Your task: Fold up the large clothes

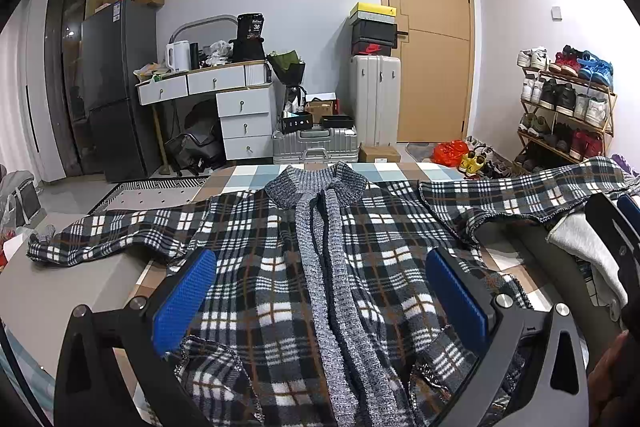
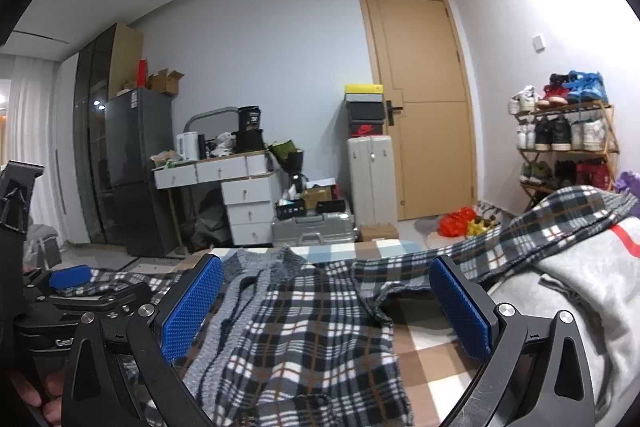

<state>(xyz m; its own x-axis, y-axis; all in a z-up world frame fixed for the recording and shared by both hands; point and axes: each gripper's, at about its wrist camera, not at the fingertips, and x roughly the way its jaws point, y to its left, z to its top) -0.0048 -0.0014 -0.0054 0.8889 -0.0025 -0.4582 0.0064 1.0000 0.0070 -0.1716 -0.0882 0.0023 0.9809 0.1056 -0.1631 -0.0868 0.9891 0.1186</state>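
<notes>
A plaid cardigan (image 1: 320, 267) lies front-up on a checked bed (image 1: 256, 173), collar at 12 o'clock, sleeves toward 9 and 2 o'clock, as the left gripper (image 1: 324, 295) and right gripper (image 2: 326, 305) hover above it, jaws spread wide and holding nothing.

One plaid cardigan (image 1: 280, 267) lies on the bed, two grippers (image 1: 320, 291) (image 2: 326, 307) hover above it, two suitcases (image 1: 374, 99) (image 1: 316, 145) stand at twelve o'clock, and one shoe rack (image 1: 568, 111) sits at two o'clock.
</notes>
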